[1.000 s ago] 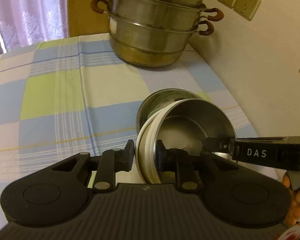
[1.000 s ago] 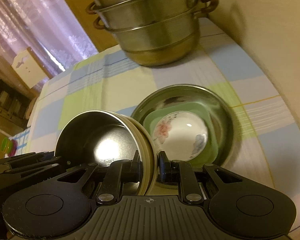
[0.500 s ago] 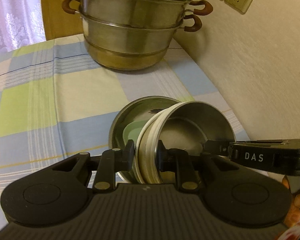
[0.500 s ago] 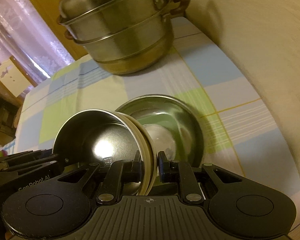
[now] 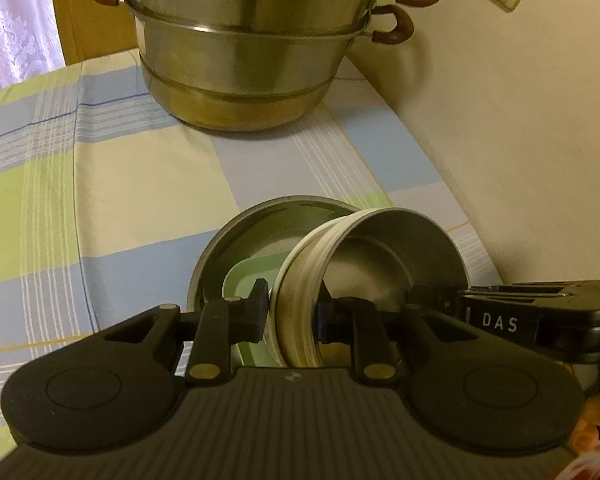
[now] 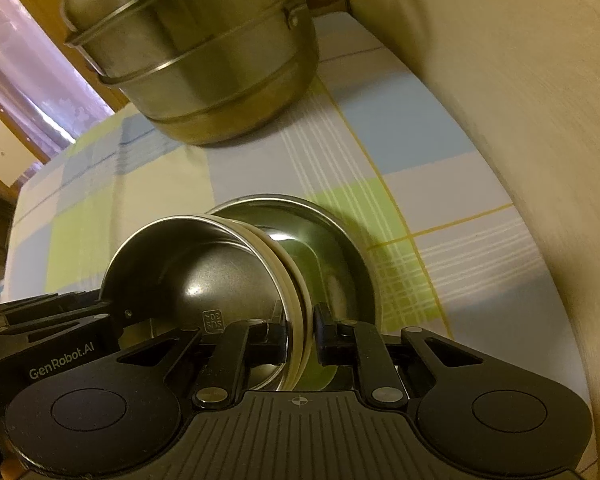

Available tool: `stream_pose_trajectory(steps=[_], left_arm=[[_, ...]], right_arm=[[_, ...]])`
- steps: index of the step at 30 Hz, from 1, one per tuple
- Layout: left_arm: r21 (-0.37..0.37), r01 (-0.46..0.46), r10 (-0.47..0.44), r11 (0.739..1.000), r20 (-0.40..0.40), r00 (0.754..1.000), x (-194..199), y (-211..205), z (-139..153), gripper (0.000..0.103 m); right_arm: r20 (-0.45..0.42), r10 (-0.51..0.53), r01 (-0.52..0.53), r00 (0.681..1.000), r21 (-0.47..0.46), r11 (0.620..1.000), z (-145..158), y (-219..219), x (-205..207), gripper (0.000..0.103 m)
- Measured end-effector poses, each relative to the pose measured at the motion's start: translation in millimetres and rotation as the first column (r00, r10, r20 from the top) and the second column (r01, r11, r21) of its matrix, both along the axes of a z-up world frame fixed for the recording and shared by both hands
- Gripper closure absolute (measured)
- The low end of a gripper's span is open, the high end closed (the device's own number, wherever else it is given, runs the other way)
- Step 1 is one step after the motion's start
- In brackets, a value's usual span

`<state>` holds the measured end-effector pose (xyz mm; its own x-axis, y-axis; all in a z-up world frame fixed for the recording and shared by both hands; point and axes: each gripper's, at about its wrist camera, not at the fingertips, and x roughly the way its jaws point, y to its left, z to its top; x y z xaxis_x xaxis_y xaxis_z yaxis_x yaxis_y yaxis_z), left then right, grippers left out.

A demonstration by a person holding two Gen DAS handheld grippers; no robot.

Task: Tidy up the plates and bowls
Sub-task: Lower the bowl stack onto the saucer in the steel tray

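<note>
left gripper (image 5: 292,314): pinching the steel bowl (image 5: 380,264) by its rim
right gripper (image 6: 298,330): jaws just squeezing tighter on the opposite rim
bowl: tilted over the steel dish (image 6: 340,248)

left gripper (image 5: 291,315) clamped; right gripper (image 6: 299,333) closing, gripping

Checked tablecloth (image 5: 148,184), two metal things on it.
A steamer pot (image 5: 244,68) stood far; a steel basin (image 5: 236,248) lay near.

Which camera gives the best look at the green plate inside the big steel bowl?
The left wrist view: the green plate shows its pale rim and corner inside the big steel bowl, beside the held steel bowl. In the right wrist view only a greenish sliver shows behind it.
</note>
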<state>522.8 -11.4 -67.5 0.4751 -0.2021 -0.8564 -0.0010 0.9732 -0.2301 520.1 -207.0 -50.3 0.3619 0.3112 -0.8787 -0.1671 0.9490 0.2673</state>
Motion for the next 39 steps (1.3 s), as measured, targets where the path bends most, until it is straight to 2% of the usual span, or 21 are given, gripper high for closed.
stream_pose_trajectory(steps=[16,24,35,39], left_arm=[[-0.018,-0.034,0.032,0.999,-0.087,0.996,12,6,-27,0.083],[-0.026,-0.054,0.051,0.998,-0.097,0.994,19,10,-31,0.083],[-0.066,-0.056,0.051,0.996,-0.079,0.996,20,18,-33,0.083],[-0.05,-0.041,0.037,0.998,-0.071,0.997,18,15,-31,0.083]], right_arm=[[-0.077,0.027,-0.029,0.997,-0.026,0.999,-26,7,17,0.089],[-0.09,0.038,-0.041,0.995,-0.031,0.999,-27,10,25,0.089],[-0.05,0.056,-0.057,0.997,-0.017,0.998,-26,9,20,0.088],[-0.026,0.054,-0.054,0.998,0.023,0.998,-27,4,16,0.082]])
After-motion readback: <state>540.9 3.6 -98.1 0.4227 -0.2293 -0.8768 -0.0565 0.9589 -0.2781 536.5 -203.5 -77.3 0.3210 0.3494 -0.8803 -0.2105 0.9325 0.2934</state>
